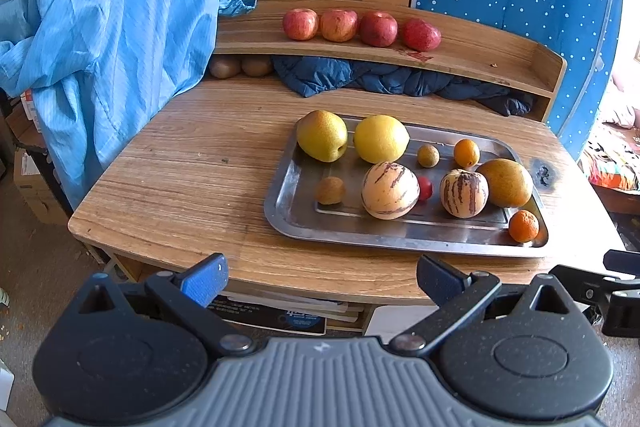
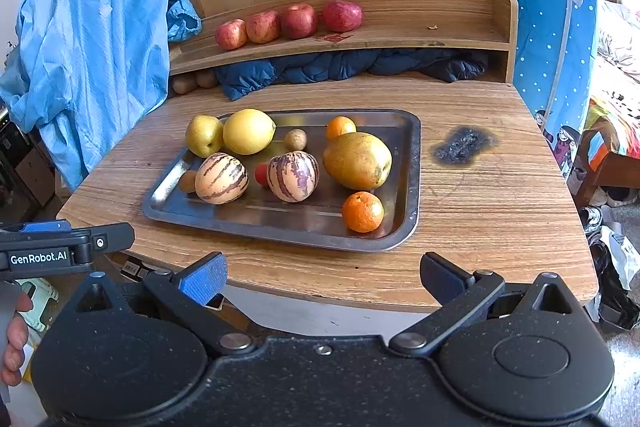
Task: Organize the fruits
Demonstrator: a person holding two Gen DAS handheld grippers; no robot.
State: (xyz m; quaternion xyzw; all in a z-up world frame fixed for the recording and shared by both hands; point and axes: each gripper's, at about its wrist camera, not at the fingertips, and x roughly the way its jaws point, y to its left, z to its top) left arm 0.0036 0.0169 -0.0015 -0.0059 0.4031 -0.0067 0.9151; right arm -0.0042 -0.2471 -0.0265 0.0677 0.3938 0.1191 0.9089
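nearest, the left gripper [image 1: 322, 277] and right gripper [image 2: 322, 277] hover side by side at the worktop's [image 1: 180, 179] front edge, jaws spread wide and holding nothing. beyond them a metal tray [image 1: 288, 187] holds pears, striped melons, oranges and small fruits. farthest, four red apples [image 1: 360, 29] line the raised shelf [image 1: 480, 59].
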